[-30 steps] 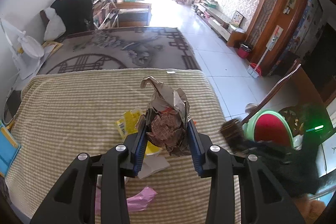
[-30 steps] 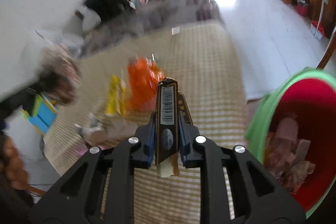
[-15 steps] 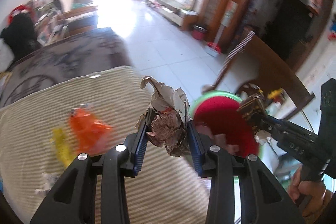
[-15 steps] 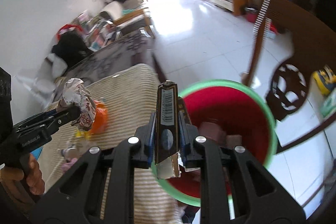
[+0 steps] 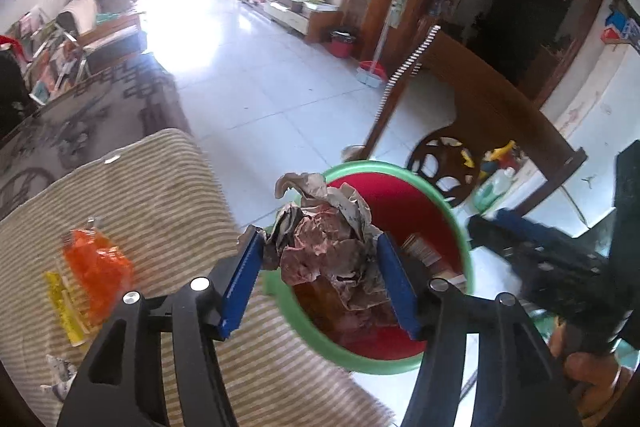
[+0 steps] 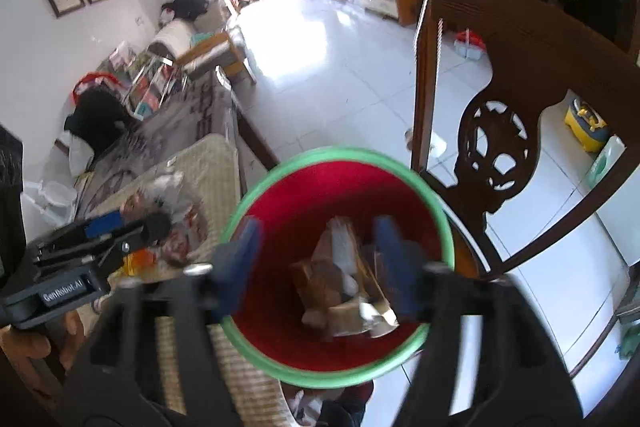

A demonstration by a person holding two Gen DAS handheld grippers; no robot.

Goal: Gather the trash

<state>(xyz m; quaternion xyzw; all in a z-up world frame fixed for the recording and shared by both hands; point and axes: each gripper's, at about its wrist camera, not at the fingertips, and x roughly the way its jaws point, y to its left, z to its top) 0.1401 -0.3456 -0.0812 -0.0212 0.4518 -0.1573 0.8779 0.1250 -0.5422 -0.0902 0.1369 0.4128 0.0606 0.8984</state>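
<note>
Bin [image 6: 340, 157] part-filled; both grippers just opened over it, right gripper [image 6: 316, 259] empty, left gripper [image 5: 320, 267] w/ paper wad [image 5: 328, 247] loose between. Orange wrapper [image 5: 96, 267] etc. left on bench [image 5: 160, 195].

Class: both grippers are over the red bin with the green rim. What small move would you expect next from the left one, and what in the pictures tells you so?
Probably a little more opening. The left gripper has just been opening, yet the crumpled paper wad sits between its blue pads, above the bin. The right gripper is open and empty.
</note>
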